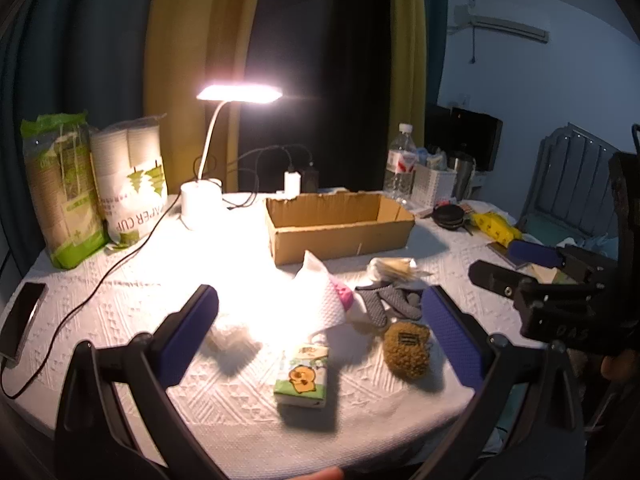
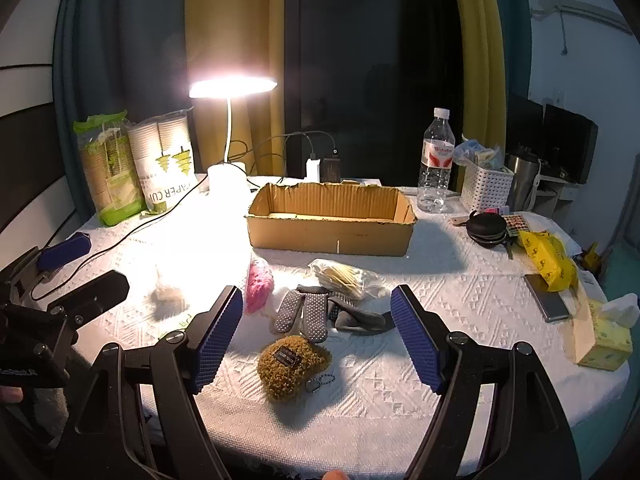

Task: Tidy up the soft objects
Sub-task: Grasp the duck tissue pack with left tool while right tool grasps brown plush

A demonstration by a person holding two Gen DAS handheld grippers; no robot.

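Note:
An open cardboard box [image 1: 340,226] [image 2: 332,220] stands mid-table. In front of it lie a brown fuzzy pouch [image 1: 407,350] [image 2: 292,368], grey dotted gloves [image 1: 386,302] [image 2: 316,314], a pink fuzzy item [image 1: 344,296] [image 2: 258,282], a clear bag of pale sticks [image 1: 394,269] [image 2: 346,278], a white cloth [image 1: 316,300] and a tissue pack [image 1: 302,376]. My left gripper [image 1: 320,314] is open above the tissue pack and cloth. My right gripper [image 2: 318,318] is open above the gloves and pouch. Both hold nothing.
A lit desk lamp [image 1: 240,94] [image 2: 232,86] glares at the back. Paper cup packs [image 1: 124,176] stand back left, a water bottle [image 2: 436,160] and white basket [image 2: 486,186] back right. A phone [image 1: 20,322] lies left; a yellow bag [image 2: 548,258] and tissue box [image 2: 604,344] right.

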